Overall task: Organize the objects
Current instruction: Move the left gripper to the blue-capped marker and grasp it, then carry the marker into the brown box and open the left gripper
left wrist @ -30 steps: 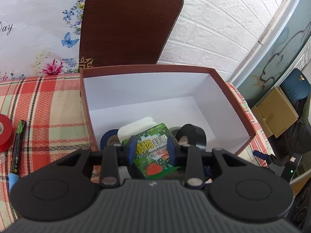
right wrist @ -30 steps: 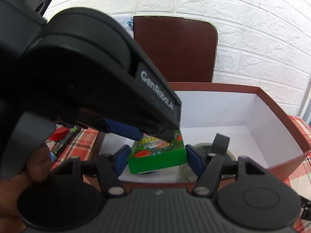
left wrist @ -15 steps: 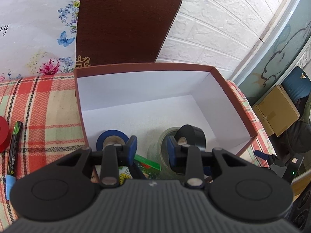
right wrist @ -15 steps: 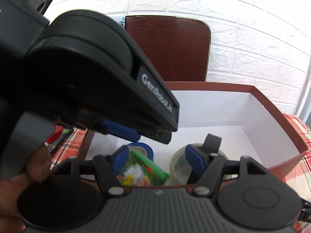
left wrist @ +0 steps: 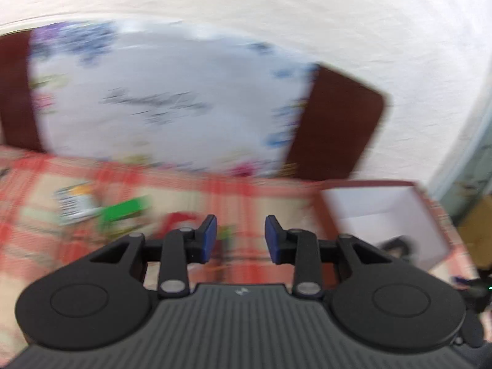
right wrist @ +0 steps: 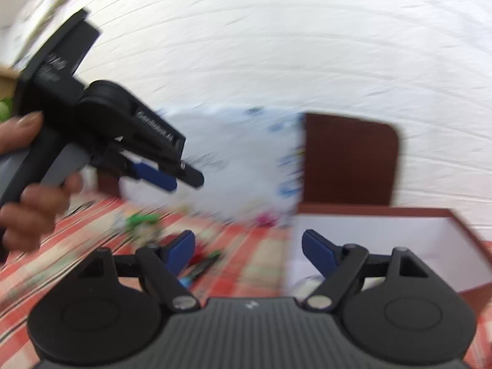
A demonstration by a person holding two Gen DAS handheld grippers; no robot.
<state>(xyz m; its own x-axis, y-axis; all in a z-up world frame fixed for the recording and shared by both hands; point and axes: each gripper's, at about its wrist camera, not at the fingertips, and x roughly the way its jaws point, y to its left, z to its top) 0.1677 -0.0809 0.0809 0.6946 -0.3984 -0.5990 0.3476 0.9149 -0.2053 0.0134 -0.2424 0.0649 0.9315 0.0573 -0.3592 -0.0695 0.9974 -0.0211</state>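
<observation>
- The left gripper point(left wrist: 240, 236) has its blue pads point(left wrist: 210, 238) spread with nothing between them; it hangs over the red-checked tablecloth point(left wrist: 252, 196).
- The right gripper point(right wrist: 247, 246) has just been opening, and its blue-tipped fingers point(right wrist: 316, 250) now stand wide apart and empty.
- Just beyond the right gripper's right finger stands the brown box point(right wrist: 430, 213), open-topped with white inside walls; something pale lies low in it, too blurred to name.
- From the left gripper the same box point(left wrist: 409, 184) sits off to its right, with a dark shape, perhaps a roll, on its floor.
- Ahead and to the left of both grippers, loose things lie scattered on the cloth: a green packet point(left wrist: 124, 212), a pale packet beside it, something red point(left wrist: 178, 220), and a dark pen-like object point(right wrist: 204, 266). All are smeared by motion.
- Up to the right gripper's left, a person's hand point(right wrist: 33, 203) grips the handle of the other tool.
- Farther back stands a brown chair back point(right wrist: 350, 160), a flowered white sheet point(left wrist: 166, 104) beside it, and a white brick wall behind.
</observation>
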